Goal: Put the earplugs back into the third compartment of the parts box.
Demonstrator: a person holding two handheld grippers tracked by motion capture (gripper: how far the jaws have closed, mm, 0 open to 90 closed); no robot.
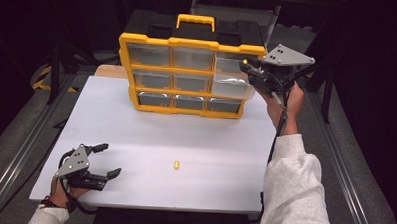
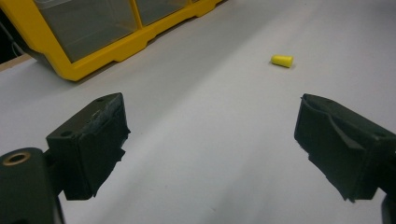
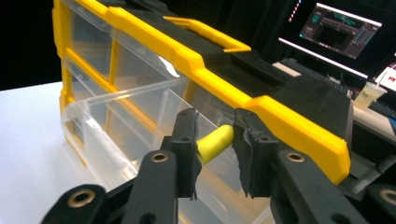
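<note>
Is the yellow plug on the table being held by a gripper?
No, the yellow plug lies alone on the white table, apart from the open left gripper.

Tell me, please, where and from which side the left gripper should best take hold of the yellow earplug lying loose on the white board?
Probably across the yellow earplug at its round sides, coming from above: it lies flat on the white board, short, with open space around it.

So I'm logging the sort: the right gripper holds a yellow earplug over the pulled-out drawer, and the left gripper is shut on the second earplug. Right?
Not quite. The left gripper is open and holds nothing; the second earplug lies loose on the table, as the left gripper view shows. The rest stands: the right gripper holds a yellow earplug over the pulled-out drawer.
</note>
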